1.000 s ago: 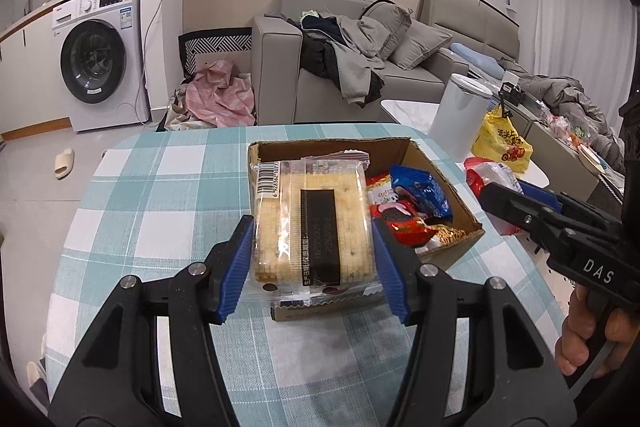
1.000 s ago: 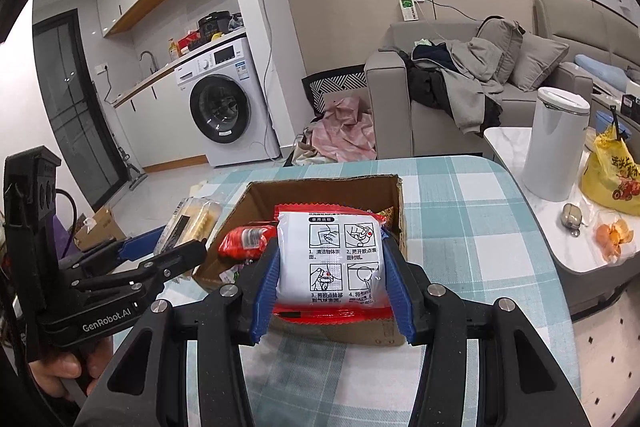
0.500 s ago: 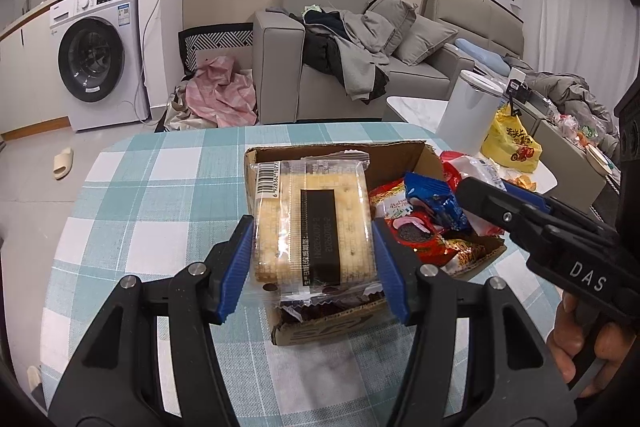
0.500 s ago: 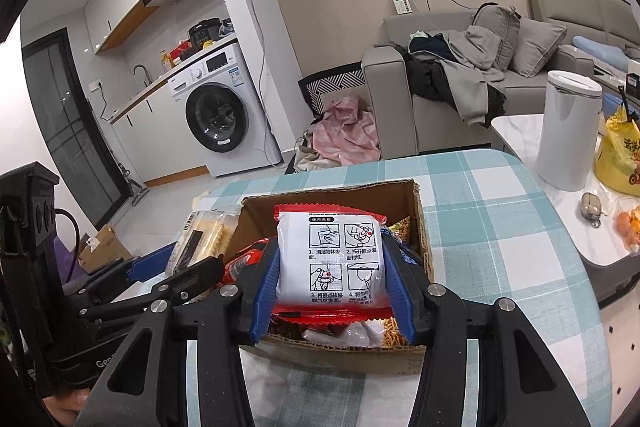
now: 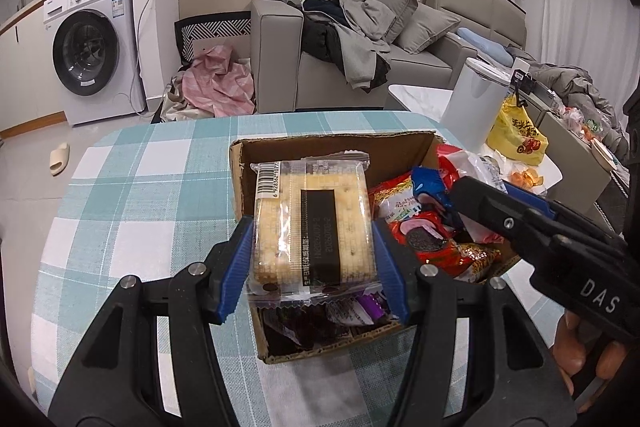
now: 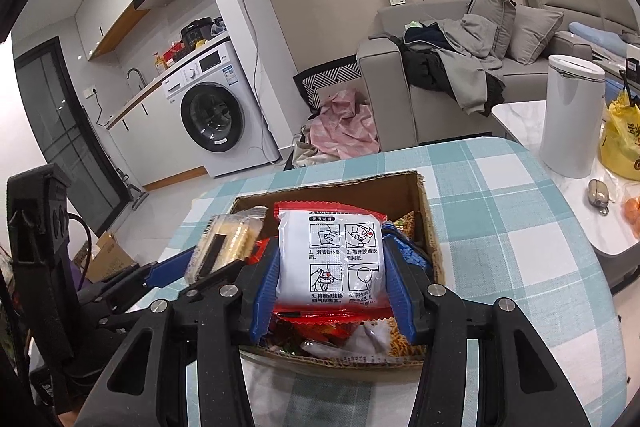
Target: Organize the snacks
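Note:
My left gripper point(image 5: 312, 263) is shut on a clear pack of crackers point(image 5: 312, 223) with a black label, held over the left part of an open cardboard box point(image 5: 320, 143). My right gripper point(image 6: 330, 277) is shut on a white and red snack packet point(image 6: 330, 259), held over the same box point(image 6: 424, 211). The box holds several snack bags, red point(image 5: 448, 251) and blue point(image 5: 430, 187) among them. The right gripper's arm point(image 5: 532, 231) shows in the left wrist view, the crackers point(image 6: 224, 247) in the right wrist view.
The box stands on a round table with a teal checked cloth point(image 5: 132, 187). A white bin point(image 6: 570, 115) and a yellow bag point(image 6: 622, 135) sit on a low table to the right. A sofa point(image 5: 360, 59) and washing machine point(image 5: 92, 55) stand behind.
Both grippers have moved forward and lower over the box with their packets still held. The box's contents now show beneath them.

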`<state>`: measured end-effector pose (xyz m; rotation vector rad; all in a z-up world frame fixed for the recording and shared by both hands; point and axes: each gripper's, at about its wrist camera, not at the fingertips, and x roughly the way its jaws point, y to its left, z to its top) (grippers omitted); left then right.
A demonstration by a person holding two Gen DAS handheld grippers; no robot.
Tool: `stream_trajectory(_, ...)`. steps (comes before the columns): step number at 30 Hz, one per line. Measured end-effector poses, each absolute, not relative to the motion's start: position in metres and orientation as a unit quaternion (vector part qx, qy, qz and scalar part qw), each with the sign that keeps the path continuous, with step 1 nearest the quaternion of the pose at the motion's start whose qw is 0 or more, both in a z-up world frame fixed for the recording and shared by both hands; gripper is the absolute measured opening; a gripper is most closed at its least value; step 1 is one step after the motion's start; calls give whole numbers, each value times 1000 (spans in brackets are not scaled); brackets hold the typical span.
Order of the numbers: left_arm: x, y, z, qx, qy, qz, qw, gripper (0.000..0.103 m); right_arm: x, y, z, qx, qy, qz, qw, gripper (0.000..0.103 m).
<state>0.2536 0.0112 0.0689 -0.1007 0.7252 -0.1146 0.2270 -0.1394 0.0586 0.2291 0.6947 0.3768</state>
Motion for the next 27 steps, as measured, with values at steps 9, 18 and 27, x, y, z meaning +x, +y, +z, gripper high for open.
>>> stream_trajectory(9,263,10,62,-48,355,-60,932,55,242,-129,52,117,346,178,914,50)
stream_trajectory(18,263,11,61,-51,356,-62,931,59,237,-137,57,113,334,176,919,73)
stream_trajectory(27,245,12,71,-50,337,-56,938,84,220,-155,65,100,319,172,927,98)
